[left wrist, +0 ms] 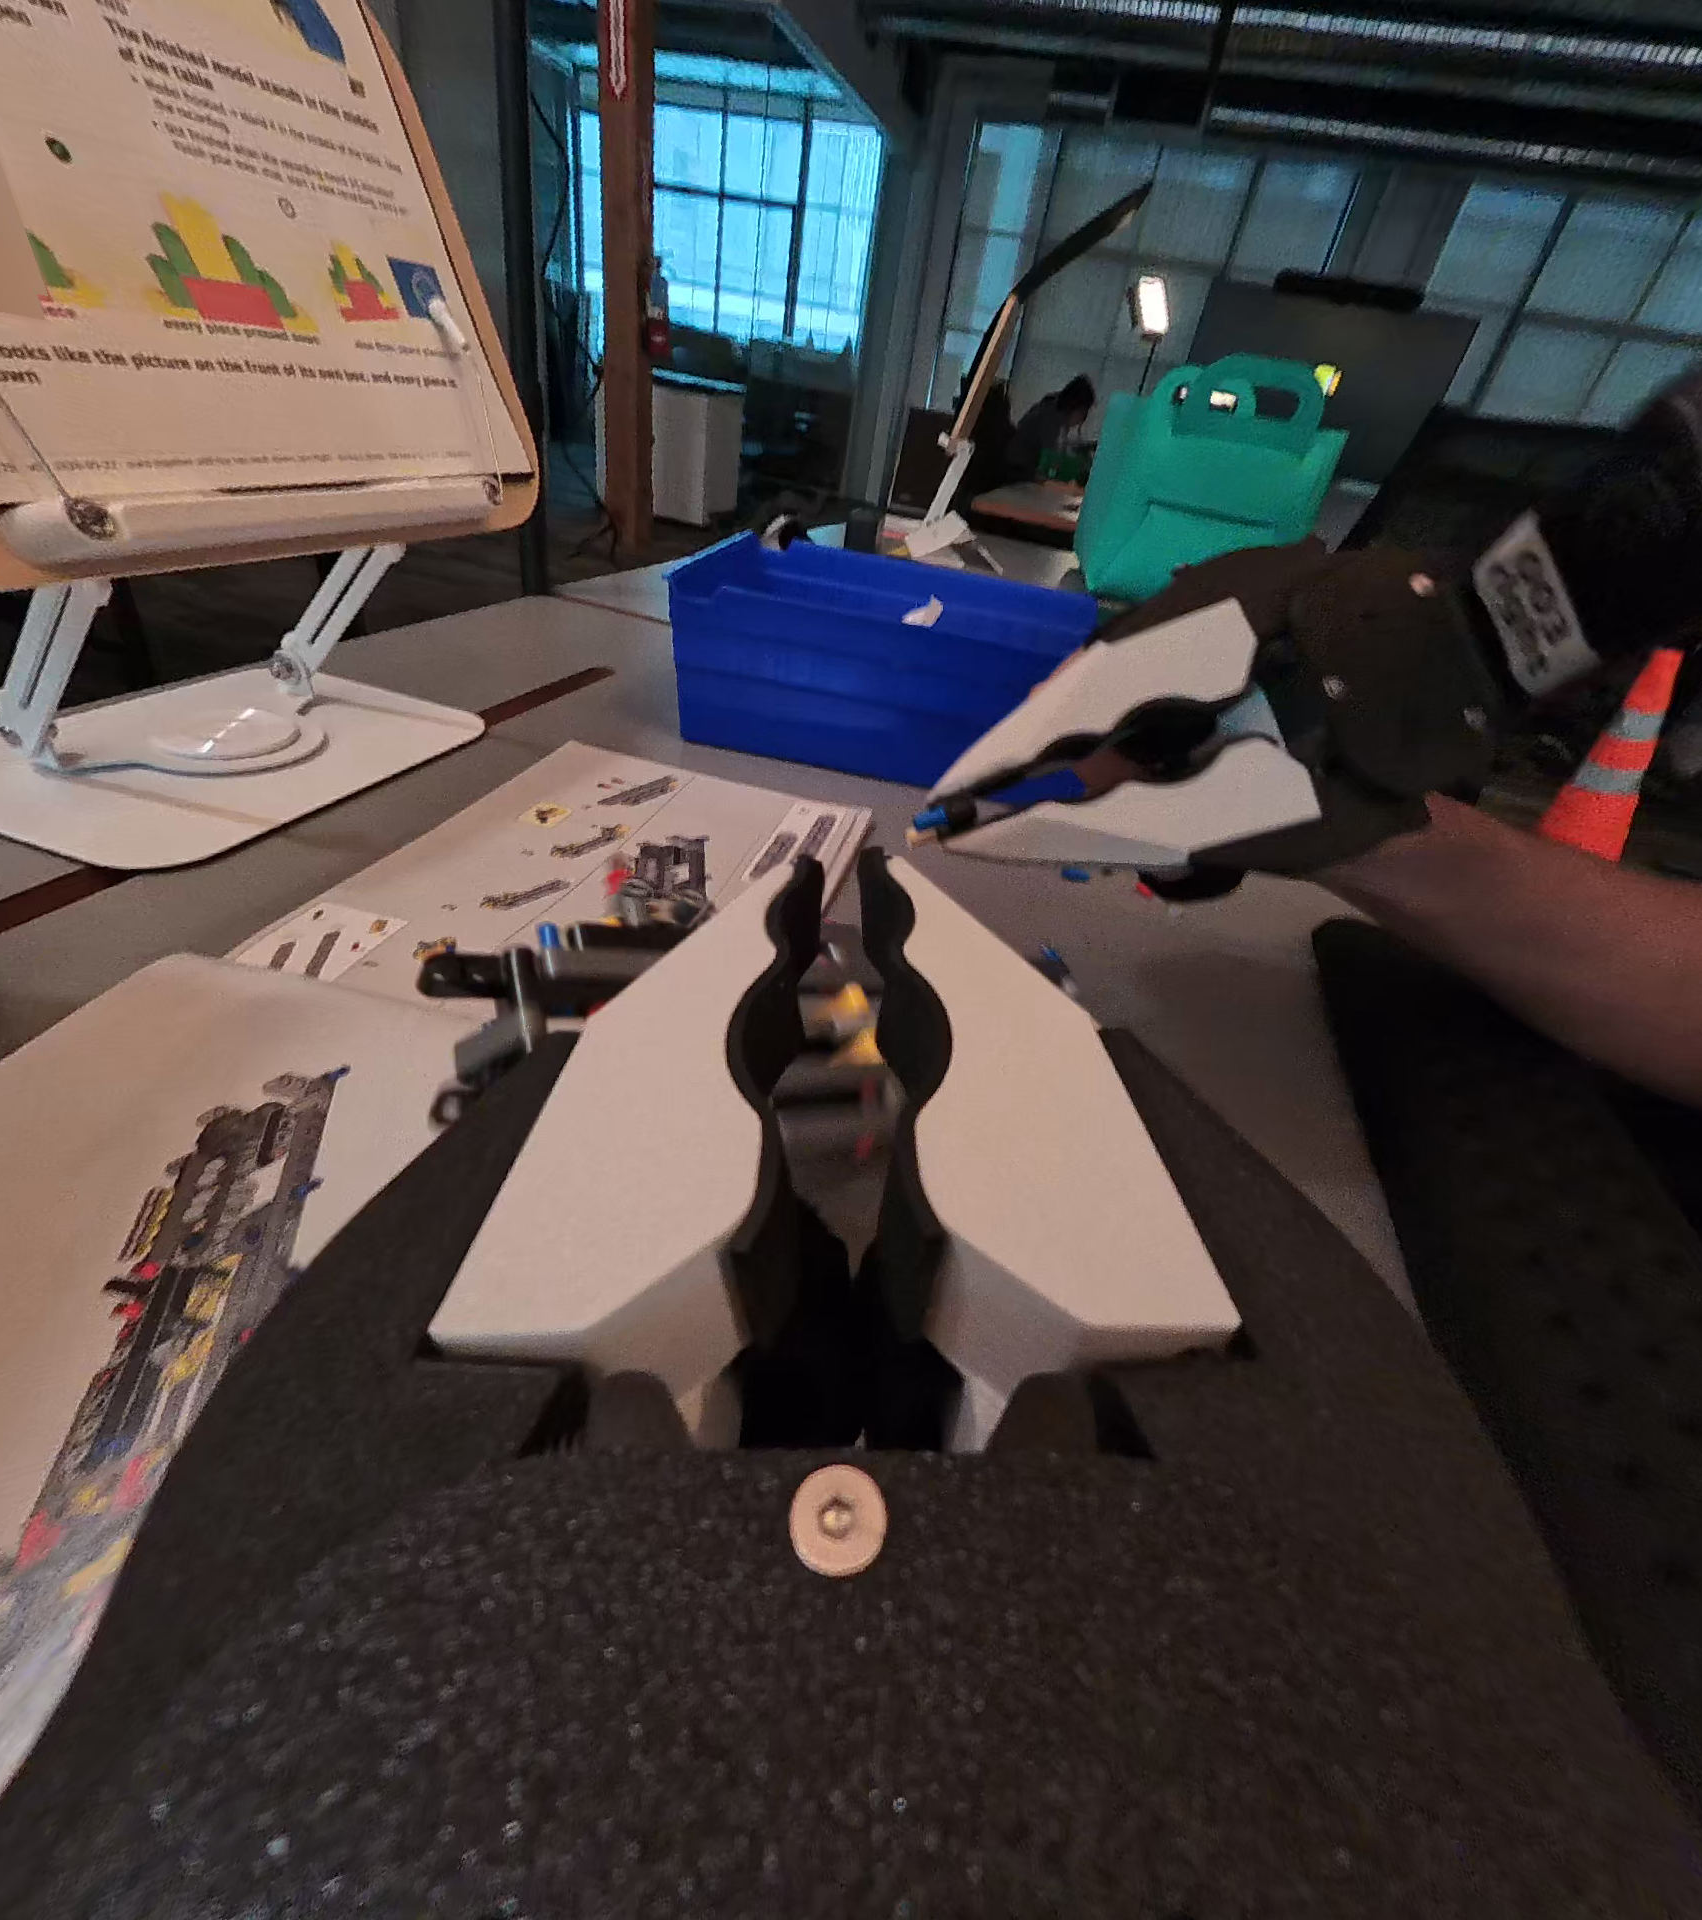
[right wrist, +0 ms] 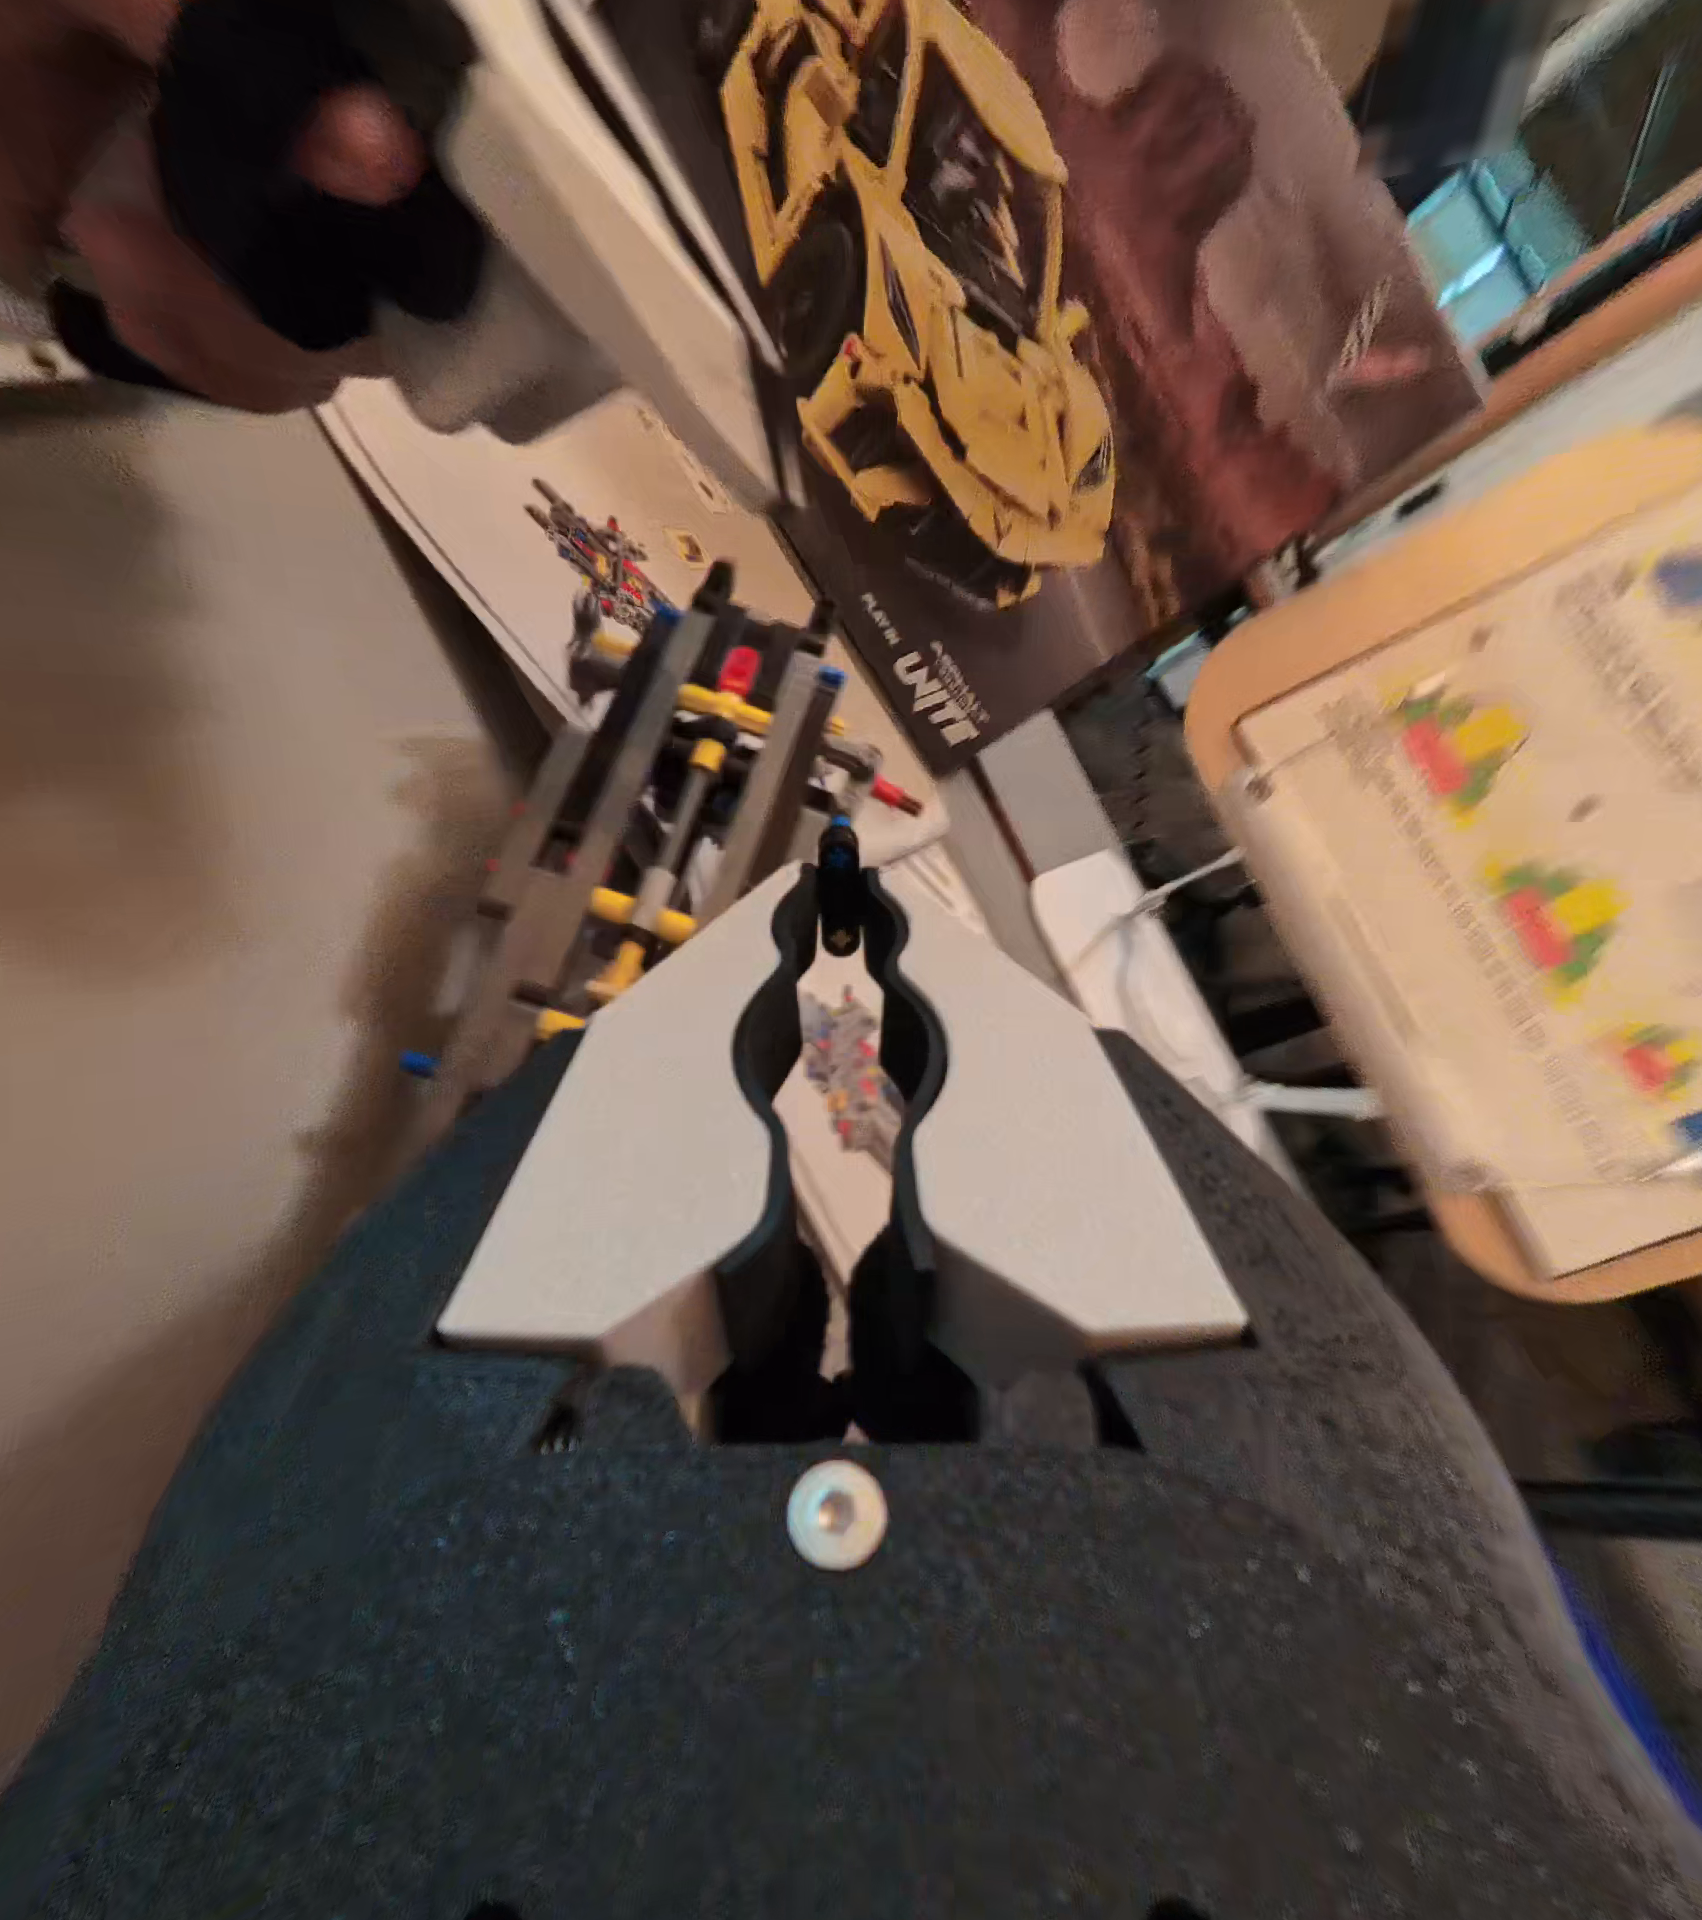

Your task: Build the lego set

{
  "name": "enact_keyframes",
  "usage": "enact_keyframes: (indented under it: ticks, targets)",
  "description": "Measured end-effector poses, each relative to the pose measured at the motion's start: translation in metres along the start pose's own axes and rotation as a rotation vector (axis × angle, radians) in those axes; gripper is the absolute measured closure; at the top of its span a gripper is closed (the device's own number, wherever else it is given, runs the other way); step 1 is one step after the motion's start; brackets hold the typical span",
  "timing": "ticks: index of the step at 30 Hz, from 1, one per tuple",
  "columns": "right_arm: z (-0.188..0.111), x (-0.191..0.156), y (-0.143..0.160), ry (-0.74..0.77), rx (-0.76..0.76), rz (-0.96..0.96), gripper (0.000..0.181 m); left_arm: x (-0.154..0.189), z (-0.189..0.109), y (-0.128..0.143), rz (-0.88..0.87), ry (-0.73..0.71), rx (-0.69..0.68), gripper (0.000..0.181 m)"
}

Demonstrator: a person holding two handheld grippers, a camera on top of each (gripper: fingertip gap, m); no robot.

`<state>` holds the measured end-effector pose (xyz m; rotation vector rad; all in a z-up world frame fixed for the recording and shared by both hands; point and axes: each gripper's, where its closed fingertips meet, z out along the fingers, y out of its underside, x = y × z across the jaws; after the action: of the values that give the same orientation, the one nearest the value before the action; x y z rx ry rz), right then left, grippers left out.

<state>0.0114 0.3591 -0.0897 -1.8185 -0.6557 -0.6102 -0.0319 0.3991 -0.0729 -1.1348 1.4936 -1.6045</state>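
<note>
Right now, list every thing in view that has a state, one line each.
right gripper: shut on a small black pin with a blue tip.
left gripper: open a little, holding nothing.
chassis assembly: partly built, lying on the table.
instruction booklet: open, flat on the table.
blue bin: upright; contents hidden.
document stand: propped up, holding a sheet.
</note>
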Motion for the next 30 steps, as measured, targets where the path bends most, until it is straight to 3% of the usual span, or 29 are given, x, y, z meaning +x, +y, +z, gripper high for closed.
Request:
enact_keyframes:
  ticks: [3, 5, 8, 10, 12, 17, 23, 30]
  targets:
    - [-0.003, 0.008, 0.012, -0.021, 0.022, 0.159, 0.174, -0.012, -0.016, 0.019, -0.003, -0.078, -0.094, 0.178]
    - [0.0, 0.014, 0.018, -0.134, 0.101, 0.424, 0.175, -0.016, -0.023, 0.031, -0.042, -0.094, -0.157, 0.169]
    - [0.006, 0.021, 0.053, -0.269, 0.038, 0.637, 0.175, -0.022, -0.026, 0.038, -0.008, -0.148, -0.213, 0.163]
    - [-0.002, 0.035, 0.042, -0.379, 0.203, 0.941, 0.175, -0.019, -0.022, 0.036, 0.033, -0.168, -0.237, 0.164]
    - [-0.009, 0.042, 0.039, -0.471, 0.244, 1.11, 0.175, -0.008, -0.012, 0.032, 0.113, -0.172, -0.255, 0.162]
    - [-0.01, 0.033, 0.028, -0.58, 0.276, 1.223, 0.175, -0.005, -0.002, 0.041, 0.267, -0.241, -0.331, 0.162]
    - [-0.004, 0.031, 0.038, -0.511, 0.23, 1.196, 0.175, -0.018, -0.011, 0.044, 0.241, -0.279, -0.33, 0.161]
    - [0.002, 0.058, 0.078, -0.211, 0.124, 1.13, 0.175, -0.035, -0.03, 0.03, 0.284, -0.387, -0.246, 0.159]
